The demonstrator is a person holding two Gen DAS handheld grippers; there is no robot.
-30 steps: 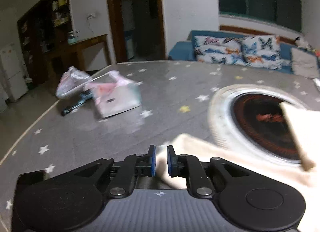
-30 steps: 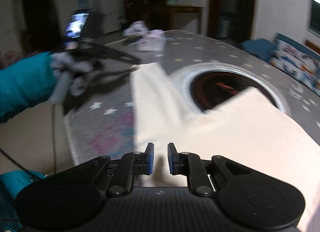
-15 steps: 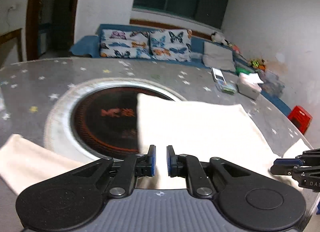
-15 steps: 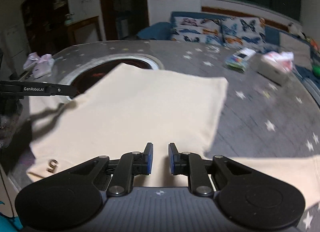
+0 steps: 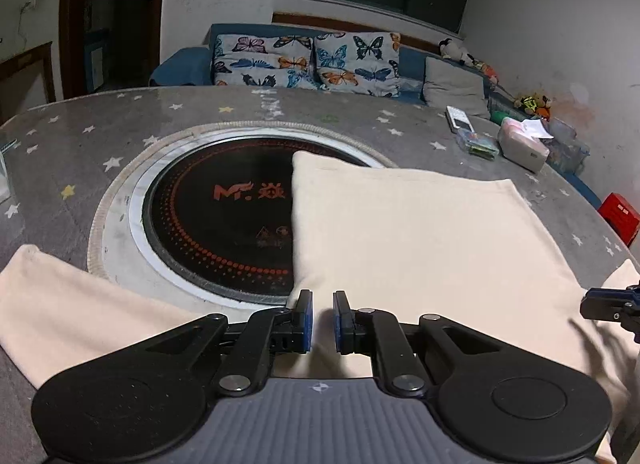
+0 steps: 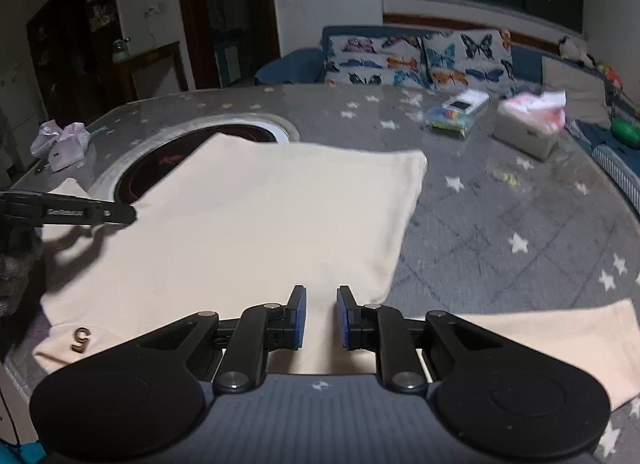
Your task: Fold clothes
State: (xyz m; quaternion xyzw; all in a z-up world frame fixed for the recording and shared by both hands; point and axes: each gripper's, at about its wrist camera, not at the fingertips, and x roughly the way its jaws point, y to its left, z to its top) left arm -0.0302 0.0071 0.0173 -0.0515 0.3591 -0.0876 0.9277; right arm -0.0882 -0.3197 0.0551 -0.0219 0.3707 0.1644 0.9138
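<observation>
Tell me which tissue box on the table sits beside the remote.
The white-and-pink tissue box at the sofa end, next to the remote; the other box sits at the table's far-left edge.

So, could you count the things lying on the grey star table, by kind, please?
Cream garment: 1
Tissue box: 1
Clear packet with colourful contents: 1
White remote-like device: 1
Plastic-wrapped bundle: 1
Total: 5

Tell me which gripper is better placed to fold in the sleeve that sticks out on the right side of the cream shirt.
Probably the right gripper: it sits open over the cream shirt with that sleeve just beside its fingers. The left gripper, also open, is over the shirt's opposite edge near the cooktop.
</observation>
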